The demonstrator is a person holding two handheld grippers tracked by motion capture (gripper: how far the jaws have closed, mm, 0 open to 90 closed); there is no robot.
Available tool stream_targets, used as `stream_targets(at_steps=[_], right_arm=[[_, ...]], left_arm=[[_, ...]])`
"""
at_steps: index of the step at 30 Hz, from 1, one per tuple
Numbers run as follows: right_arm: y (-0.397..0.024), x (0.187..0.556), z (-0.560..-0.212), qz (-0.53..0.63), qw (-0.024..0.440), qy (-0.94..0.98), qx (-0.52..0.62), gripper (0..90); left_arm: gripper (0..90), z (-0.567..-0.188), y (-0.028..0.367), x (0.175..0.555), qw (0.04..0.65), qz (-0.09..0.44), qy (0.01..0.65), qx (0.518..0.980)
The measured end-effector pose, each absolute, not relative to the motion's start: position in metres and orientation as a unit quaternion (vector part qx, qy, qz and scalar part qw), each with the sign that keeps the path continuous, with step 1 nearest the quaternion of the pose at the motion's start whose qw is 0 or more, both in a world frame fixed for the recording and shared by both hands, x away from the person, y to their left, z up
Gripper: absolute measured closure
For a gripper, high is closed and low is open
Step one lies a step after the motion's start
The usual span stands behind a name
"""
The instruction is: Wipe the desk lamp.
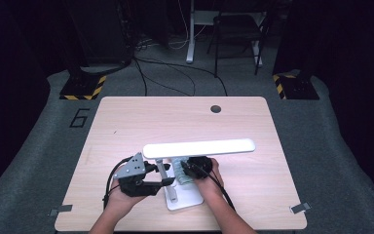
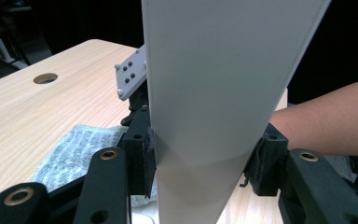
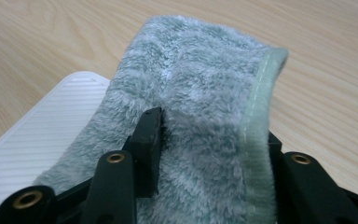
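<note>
A white desk lamp stands near the table's front edge, with a long lit head (image 1: 199, 147), a thin upright stem (image 1: 161, 170) and a flat white base (image 1: 185, 200). My left gripper (image 1: 168, 181) is shut on the stem (image 2: 205, 116), one pad pressing on each side. My right gripper (image 1: 187, 170) is shut on a fluffy grey-green cloth (image 3: 200, 102), which bunches between its jaws. The cloth hangs over the ribbed base (image 3: 42, 135). In the left gripper view the cloth (image 2: 74, 149) lies on the table behind the stem, beside the right gripper's grey plate (image 2: 131, 74).
The light wooden table (image 1: 126, 122) has a round cable hole (image 1: 215, 108) near its far edge. The lamp head reaches out to the right above my right hand. A chair and cables stand on the dark floor beyond the table.
</note>
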State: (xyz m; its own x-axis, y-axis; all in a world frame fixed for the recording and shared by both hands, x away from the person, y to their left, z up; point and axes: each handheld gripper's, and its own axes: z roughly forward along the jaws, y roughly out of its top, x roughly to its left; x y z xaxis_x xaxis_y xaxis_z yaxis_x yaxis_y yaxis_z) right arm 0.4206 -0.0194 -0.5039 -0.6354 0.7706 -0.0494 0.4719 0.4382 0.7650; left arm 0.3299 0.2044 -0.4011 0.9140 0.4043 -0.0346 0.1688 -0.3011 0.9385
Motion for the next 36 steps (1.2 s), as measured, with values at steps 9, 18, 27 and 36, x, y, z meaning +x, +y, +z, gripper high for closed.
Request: stream_targets(at_steps=[9,18,27,36], right_arm=[[-0.041,0.404,-0.505,0.371,0.201,0.820,0.387,60.1],[-0.058,0.386,-0.506,0.377,0.203,0.815,0.391,60.0],[-0.040,0.372,-0.490,0.427,0.171,0.816,0.351,62.7],[-0.013,0.370,-0.498,0.431,0.131,0.828,0.335,47.0]], left_arm=[[53.1,-0.400,0.207,0.330,0.559,0.101,0.171,0.805],[54.6,-0.400,0.208,0.330,0.563,0.098,0.177,0.801],[54.4,-0.400,0.208,0.330,0.562,0.096,0.177,0.802],[54.3,-0.400,0.207,0.330,0.562,0.097,0.177,0.802]])
